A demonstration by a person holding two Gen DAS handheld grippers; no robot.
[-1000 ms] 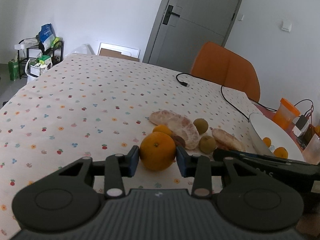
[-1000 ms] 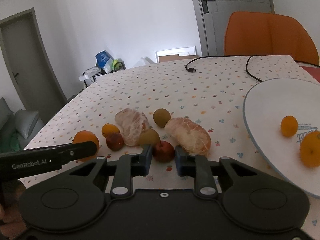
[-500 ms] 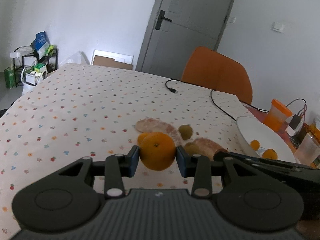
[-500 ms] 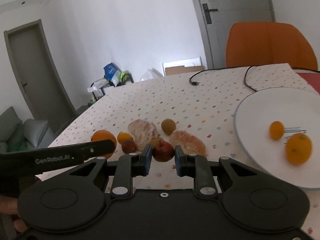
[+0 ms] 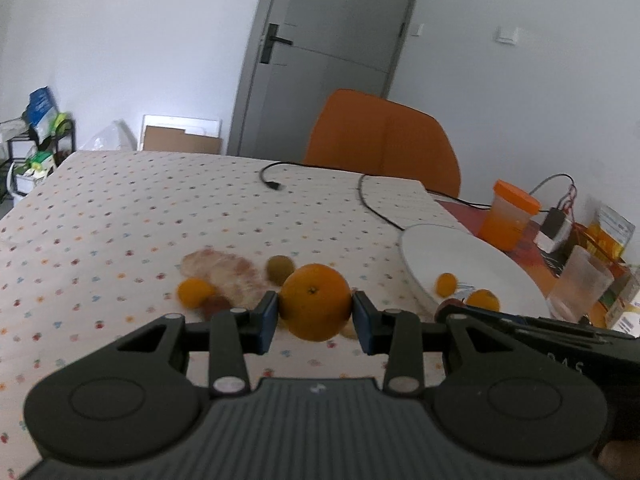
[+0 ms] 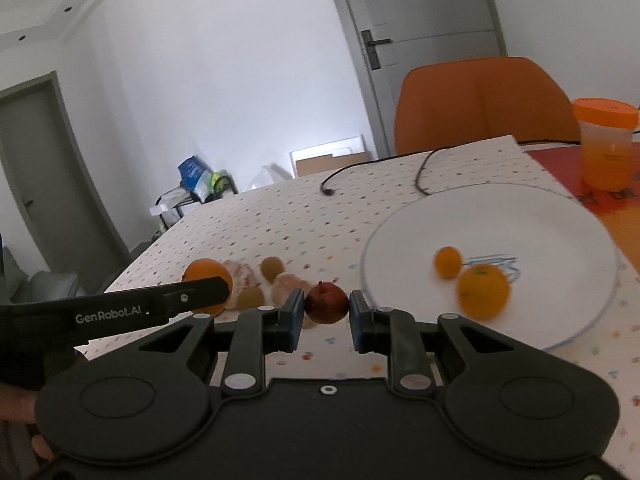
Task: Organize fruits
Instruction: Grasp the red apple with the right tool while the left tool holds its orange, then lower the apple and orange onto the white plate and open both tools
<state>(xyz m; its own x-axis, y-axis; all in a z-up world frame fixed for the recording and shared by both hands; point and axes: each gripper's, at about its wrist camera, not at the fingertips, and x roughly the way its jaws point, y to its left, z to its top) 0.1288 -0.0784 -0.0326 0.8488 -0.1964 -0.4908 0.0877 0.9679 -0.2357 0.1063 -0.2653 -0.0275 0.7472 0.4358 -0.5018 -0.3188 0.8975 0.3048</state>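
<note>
"GenRobot.AI" on left gripper (image 6: 208, 294)

A home dining room: tablecloth-covered table (image 5: 120, 208), orange chair (image 5: 384, 140), door (image 5: 328, 56).

My left gripper (image 5: 315, 315) held a big orange (image 5: 314, 307) that hid the fruit behind it. The two oranges (image 6: 483, 291) on the white plate (image 6: 560, 224) were blurred. The far-right clutter (image 5: 612, 232) was cut off by the frame's edge.

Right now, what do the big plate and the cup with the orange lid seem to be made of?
The plate looks like glazed white ceramic: smooth, opaque, with a thin blue rim line. The cup looks like translucent plastic, its orange contents showing through; glass is less likely.
</note>
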